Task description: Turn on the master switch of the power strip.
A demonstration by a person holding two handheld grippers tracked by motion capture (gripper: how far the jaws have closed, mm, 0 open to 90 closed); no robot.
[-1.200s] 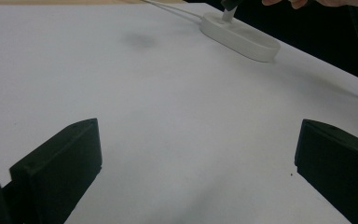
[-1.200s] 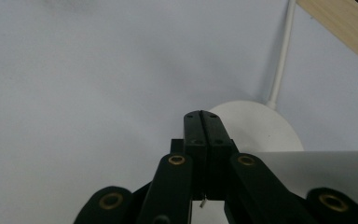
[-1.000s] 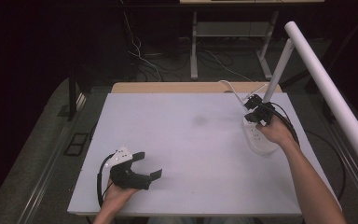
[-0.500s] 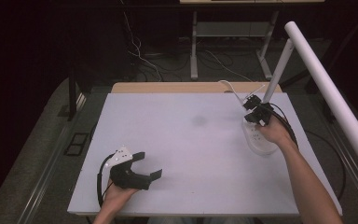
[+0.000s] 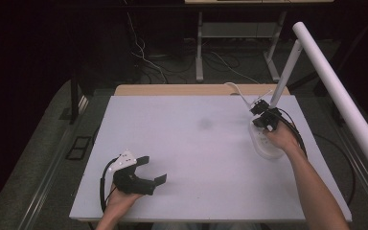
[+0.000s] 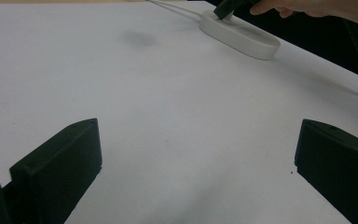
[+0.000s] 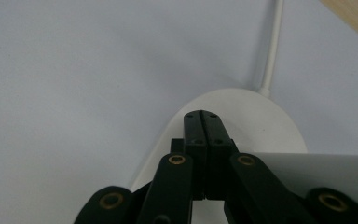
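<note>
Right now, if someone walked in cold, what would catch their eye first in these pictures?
Probably the white desk lamp, its long tube head slanting over the table's far right corner, with its oval base under the right gripper, whose fingers are pressed shut on top of it. Next, the left gripper resting wide open near the front left edge of the bare white table.

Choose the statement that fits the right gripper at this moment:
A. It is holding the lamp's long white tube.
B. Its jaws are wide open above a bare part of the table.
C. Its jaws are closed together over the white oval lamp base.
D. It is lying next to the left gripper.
C: in the right gripper view the right gripper has its two black jaws pressed together over the white lamp base.
</note>
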